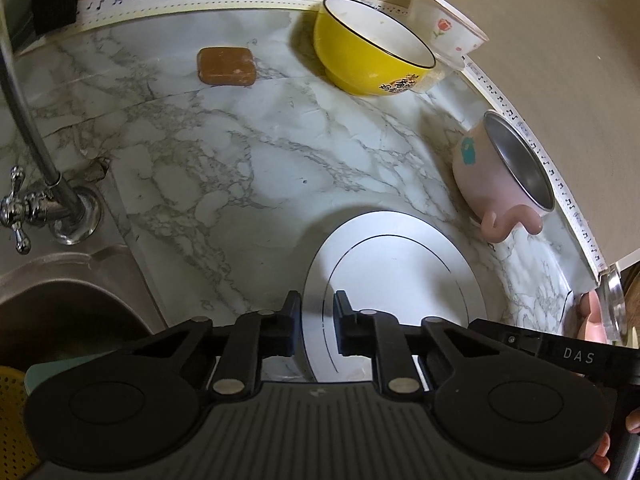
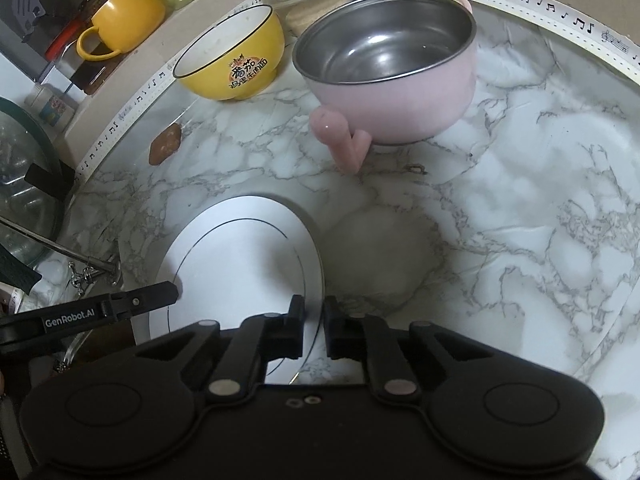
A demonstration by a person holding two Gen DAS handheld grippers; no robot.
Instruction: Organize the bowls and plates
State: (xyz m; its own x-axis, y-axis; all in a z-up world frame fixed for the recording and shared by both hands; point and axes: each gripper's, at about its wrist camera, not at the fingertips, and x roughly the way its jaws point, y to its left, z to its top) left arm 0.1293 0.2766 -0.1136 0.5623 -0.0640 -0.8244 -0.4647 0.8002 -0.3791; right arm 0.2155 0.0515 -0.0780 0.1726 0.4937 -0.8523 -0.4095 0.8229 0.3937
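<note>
Fingers (image 1: 294,320) of left gripper (image 1: 316,320) set close together, straddling near left edge of white plate (image 1: 400,264); one finger over plate's face, other outside its rim. Same on right gripper (image 2: 314,322): narrow gap, opposite edge of plate running between the fingers. Cannot tell on either side whether pads actually press the rim or merely bracket it.

Plate low over marble counter (image 2: 520,200), close in front of both cameras, thin black ring around its well; resting or lifted, unclear. Beyond it, well apart: pink bowl (image 2: 400,92) with steel lining and stubby handles, and yellow bowl (image 2: 240,60) by the back wall. Sink (image 1: 60,320) to the left.

Likely glazed ceramic: rigid, moderately heavy, smooth and slippery, breakable if dropped or knocked on stone. Best taken at opposite rim edges, one finger above and one below, kept level, squeezed firmly but without twisting.
</note>
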